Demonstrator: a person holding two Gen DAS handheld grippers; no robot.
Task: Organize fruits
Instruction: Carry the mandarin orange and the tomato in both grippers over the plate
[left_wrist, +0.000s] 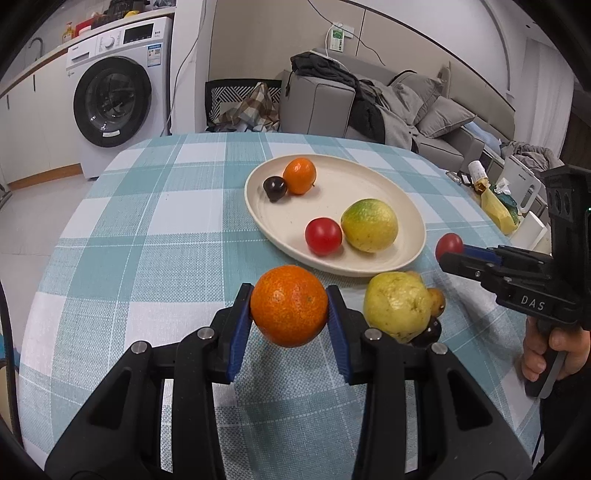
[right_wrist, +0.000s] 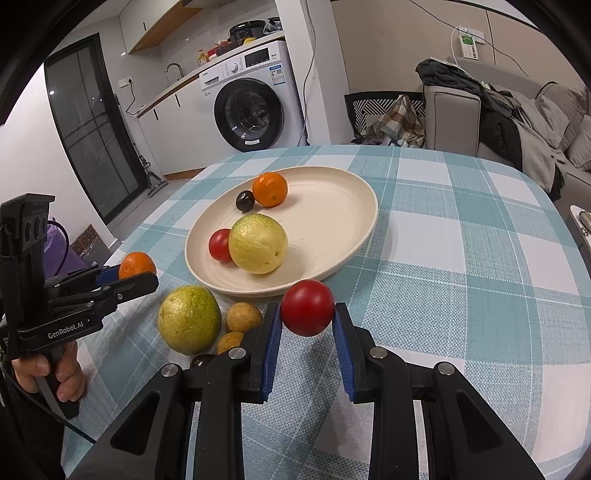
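Left gripper (left_wrist: 290, 308) clamped on orange (left_wrist: 289, 305), fruit between blue pads, off table. Right gripper (right_wrist: 307, 314) clamped on red tomato (right_wrist: 307, 307), also lifted. Cream plate (right_wrist: 332, 254) just ahead of both, holding four fruits. Green guava (right_wrist: 189, 318) between grippers, on checked cloth (right_wrist: 461, 258).

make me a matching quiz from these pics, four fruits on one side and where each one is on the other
Fruits:
1. large orange
2. red tomato
3. dark plum
4. yellow-green guava

Places:
A. on the cream plate
B. in the right tool
C. on the checked tablecloth
D. in the left tool

Pairs: 1-D, 2-B, 3-A, 4-C
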